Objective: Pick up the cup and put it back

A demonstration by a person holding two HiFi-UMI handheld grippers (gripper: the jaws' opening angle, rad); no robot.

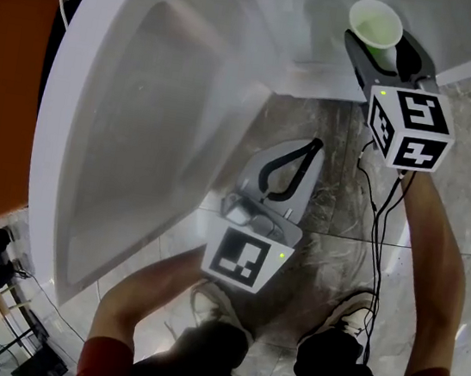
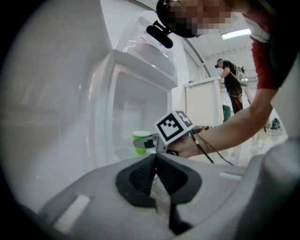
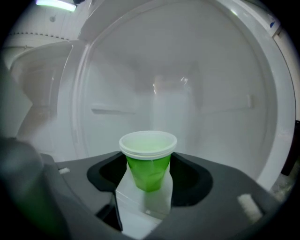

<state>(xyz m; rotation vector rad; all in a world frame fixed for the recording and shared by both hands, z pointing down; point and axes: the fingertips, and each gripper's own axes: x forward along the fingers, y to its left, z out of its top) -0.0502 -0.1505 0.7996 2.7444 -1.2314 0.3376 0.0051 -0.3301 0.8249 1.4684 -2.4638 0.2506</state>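
A green cup (image 1: 376,24) (image 3: 149,161) with a white rim stands upright between the two pads of my right gripper (image 1: 381,47) (image 3: 149,174), just inside the open white fridge. Both pads touch the cup's sides, and its green wall looks slightly creased. A white shelf (image 3: 140,208) shows under the cup; whether the cup rests on it I cannot tell. From the left gripper view the cup (image 2: 140,139) sits in the right gripper (image 2: 147,142) ahead. My left gripper (image 1: 316,144) (image 2: 154,159) hangs lower and nearer, its tips together, with nothing in it.
The fridge door (image 1: 140,126) stands open at the left, its inner shelves pale. Cables (image 1: 380,212) hang from the right gripper over the marble floor (image 1: 336,214). The holder's feet are below. Another person (image 2: 232,79) stands far behind beside a white cabinet (image 2: 204,101).
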